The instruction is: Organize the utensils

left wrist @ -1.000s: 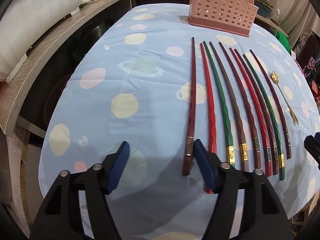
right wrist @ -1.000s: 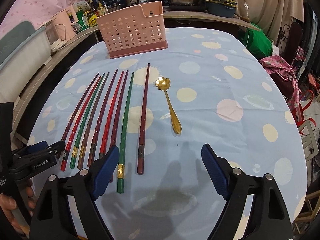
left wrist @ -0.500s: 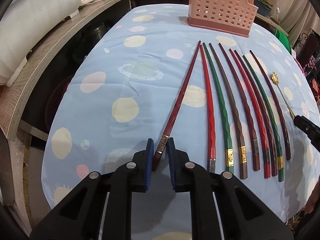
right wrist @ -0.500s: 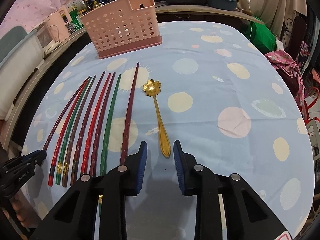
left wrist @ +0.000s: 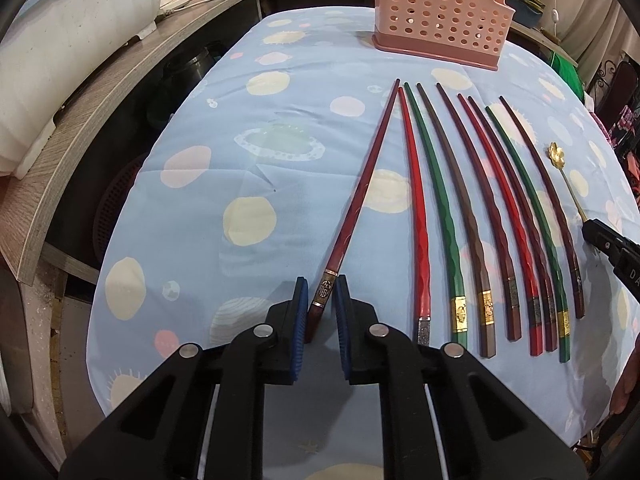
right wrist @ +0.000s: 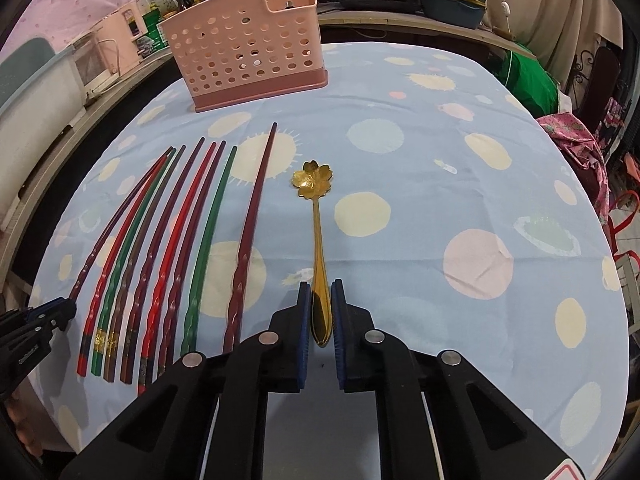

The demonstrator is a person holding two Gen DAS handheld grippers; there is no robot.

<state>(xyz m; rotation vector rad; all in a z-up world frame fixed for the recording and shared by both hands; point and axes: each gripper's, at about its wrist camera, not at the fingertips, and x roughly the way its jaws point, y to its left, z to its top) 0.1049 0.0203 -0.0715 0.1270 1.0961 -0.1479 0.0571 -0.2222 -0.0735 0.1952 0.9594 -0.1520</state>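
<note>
The left gripper (left wrist: 321, 312) is clenching the banded butt of a maroon chopstick (left wrist: 360, 196), its blue pads (left wrist: 301, 312) pressing both sides. That stick is slanting toward 1 o'clock, its tip meeting the tip of the red chopstick (left wrist: 414, 216) beside it. Seven more chopsticks are lying in a fan at 2 o'clock on the dotted blue cloth (left wrist: 192, 208).

The right gripper (right wrist: 320, 316) is grasping the handle end of the gold spoon (right wrist: 318, 240), whose flower bowl is pointing to 12 o'clock, lying flat on the cloth. The chopsticks are spreading toward 10 o'clock from it.

The pink holder (right wrist: 244, 56) is standing at the far end of the table, near 11 o'clock in the right view and 1 o'clock in the left view, well apart from both grippers.
</note>
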